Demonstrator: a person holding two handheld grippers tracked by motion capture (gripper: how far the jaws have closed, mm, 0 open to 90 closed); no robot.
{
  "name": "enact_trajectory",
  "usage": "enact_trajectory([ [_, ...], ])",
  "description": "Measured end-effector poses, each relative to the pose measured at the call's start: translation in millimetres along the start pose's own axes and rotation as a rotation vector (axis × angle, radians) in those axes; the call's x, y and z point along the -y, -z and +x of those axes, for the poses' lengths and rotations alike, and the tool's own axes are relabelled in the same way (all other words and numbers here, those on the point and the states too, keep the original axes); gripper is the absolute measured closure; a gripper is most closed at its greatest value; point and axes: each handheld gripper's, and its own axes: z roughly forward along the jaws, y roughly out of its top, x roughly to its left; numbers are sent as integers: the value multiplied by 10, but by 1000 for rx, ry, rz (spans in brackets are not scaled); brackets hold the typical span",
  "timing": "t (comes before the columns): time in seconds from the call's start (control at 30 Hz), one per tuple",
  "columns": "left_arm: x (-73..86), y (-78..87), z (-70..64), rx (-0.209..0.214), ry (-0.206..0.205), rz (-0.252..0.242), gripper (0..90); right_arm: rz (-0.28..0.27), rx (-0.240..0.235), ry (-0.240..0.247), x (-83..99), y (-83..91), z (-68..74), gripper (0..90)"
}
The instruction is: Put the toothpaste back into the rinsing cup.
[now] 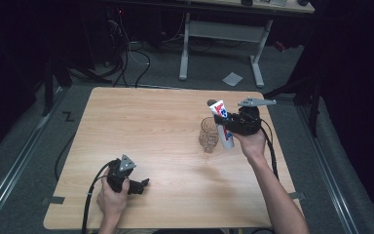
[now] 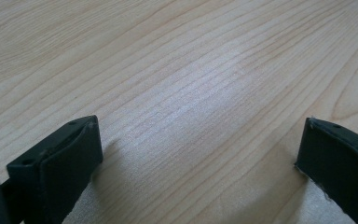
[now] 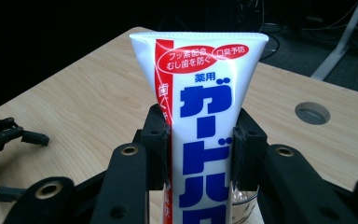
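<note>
A white toothpaste tube (image 1: pixel 222 125) with blue and red print stands upright, flat end up, with my right gripper (image 1: pixel 226 123) shut on its middle. In the right gripper view the tube (image 3: pixel 200 116) rises between the two black jaws, which press on both its sides. A clear drinking glass (image 1: pixel 208 134) stands on the wooden table (image 1: pixel 151 126) just left of the tube, and its rim (image 3: pixel 244 193) shows under the tube. My left gripper (image 1: pixel 143 185) rests low near the table's front left, open, with bare wood between its pads (image 2: pixel 70 154).
A round cable hole (image 3: pixel 312 112) sits in the tabletop near the far right corner. Beyond the table stands a white-legged desk (image 1: pixel 224 34) on grey floor with cables. The surroundings are dark.
</note>
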Motion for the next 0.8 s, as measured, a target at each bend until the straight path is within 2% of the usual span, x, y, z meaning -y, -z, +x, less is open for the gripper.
enact_trajectory([
  [0.23, 0, 0, 0, 0, -1, -1, 3, -7, 10, -22, -69, -54, -48, 642],
  [0.3, 0, 1, -1, 1, -3, 0, 4, -20, 26, -27, -87, -61, -62, 641],
  [0.5, 0, -1, -2, 2, -1, 0, 4, -42, 25, -60, -145, -81, -126, 640],
  [0.8, 2, 3, -11, 12, -13, 1, 6, -39, 87, -24, -307, -83, -94, 638],
])
